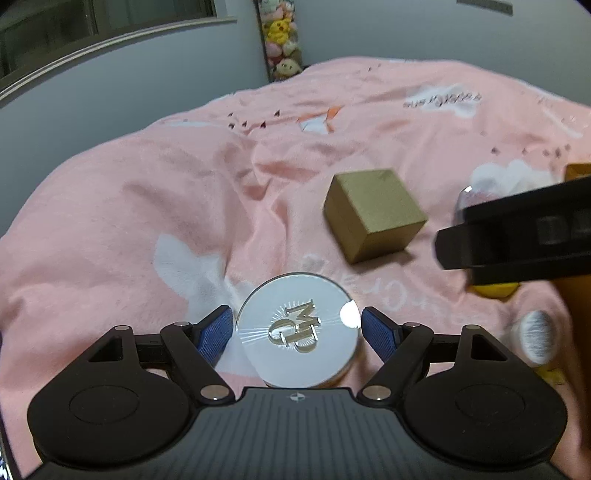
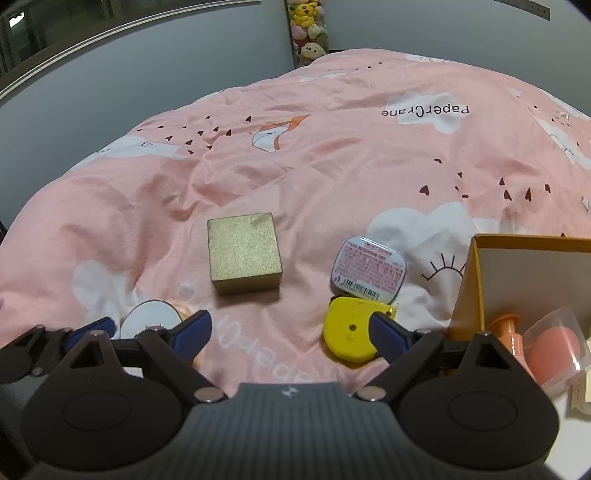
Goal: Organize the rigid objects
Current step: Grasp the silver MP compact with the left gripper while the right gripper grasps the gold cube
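Note:
A round jar with a silver lid [image 1: 299, 332] stands on the pink duvet [image 1: 147, 206], right between the blue pads [image 1: 216, 330] of my left gripper [image 1: 297, 325]. The pads sit close beside its rim without pressing it, so that gripper is open. In the right wrist view the same jar [image 2: 151, 321] shows low on the left. My right gripper [image 2: 290, 332] is open over bare duvet, and its right pad [image 2: 386, 332] overlaps a yellow tape measure [image 2: 349, 334]. A gold cube box [image 2: 243, 253] and a labelled tin [image 2: 369, 269] lie farther out.
An orange box [image 2: 476, 280] at the right holds an orange bottle [image 2: 508, 328] and a pink sponge in a clear case [image 2: 554, 347]. A white bristly brush head [image 1: 535, 339] lies near it. Plush toys [image 2: 306, 29] hang against the back wall.

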`<state>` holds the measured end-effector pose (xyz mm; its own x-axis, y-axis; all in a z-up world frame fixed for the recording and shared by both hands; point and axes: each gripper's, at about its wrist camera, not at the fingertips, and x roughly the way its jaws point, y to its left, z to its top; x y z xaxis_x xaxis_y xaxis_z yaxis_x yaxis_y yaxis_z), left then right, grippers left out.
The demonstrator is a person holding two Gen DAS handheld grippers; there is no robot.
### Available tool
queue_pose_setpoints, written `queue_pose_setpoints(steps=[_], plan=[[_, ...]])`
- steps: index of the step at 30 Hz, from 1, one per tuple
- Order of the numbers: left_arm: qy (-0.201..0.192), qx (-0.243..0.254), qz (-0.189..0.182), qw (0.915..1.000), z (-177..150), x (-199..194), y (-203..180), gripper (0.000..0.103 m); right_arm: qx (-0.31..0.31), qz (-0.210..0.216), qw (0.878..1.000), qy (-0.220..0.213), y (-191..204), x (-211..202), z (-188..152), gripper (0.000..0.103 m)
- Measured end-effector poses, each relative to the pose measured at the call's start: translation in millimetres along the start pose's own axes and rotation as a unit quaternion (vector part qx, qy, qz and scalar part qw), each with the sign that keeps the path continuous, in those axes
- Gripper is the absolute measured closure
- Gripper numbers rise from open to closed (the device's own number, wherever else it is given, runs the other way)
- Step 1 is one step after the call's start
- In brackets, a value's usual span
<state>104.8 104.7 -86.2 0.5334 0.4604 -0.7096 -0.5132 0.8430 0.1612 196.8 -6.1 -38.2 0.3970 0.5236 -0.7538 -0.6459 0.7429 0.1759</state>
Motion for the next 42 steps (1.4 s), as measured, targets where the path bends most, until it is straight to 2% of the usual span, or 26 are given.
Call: queue_pose_setpoints(steps=[9,16,20,24,36,39,40,42], plan=[[0.015,0.002,-0.007,0.9999,-1,16,-1,0.004,0.003,0.011,1.000,0.014,-2,13,1,0.012],[0.006,-0.019,-0.036,0.9991,1,16,6,0.014,-0.010,0.021,1.000,0.016,3,21,6,0.013],[-0.001,-0.027,-0.056,0.9981,4,21,8,0.014,-0.019,0.035,0.999,0.012,10,27,15,0.015],[0.020,-0.035,-0.064,0.9972,10,31,10,0.013,-0.028,0.045,0.999,0.011,17,36,28,0.016],[0.032,-0.044,-0.081,0.9952,14,45,13,0.012,-0.022,0.055,0.997,0.050,24,85,49,0.013],[0.029,-0.046,-0.086,0.9949,14,45,14,0.014,-0.027,0.058,0.996,0.062,28,96,49,0.021],[0.027,-0.047,-0.087,0.9947,14,45,15,0.014,-0.028,0.059,0.996,0.067,29,99,48,0.029],[0.024,-0.048,-0.089,0.9946,14,45,17,0.015,-0.030,0.053,0.996,0.072,29,103,47,0.038]])
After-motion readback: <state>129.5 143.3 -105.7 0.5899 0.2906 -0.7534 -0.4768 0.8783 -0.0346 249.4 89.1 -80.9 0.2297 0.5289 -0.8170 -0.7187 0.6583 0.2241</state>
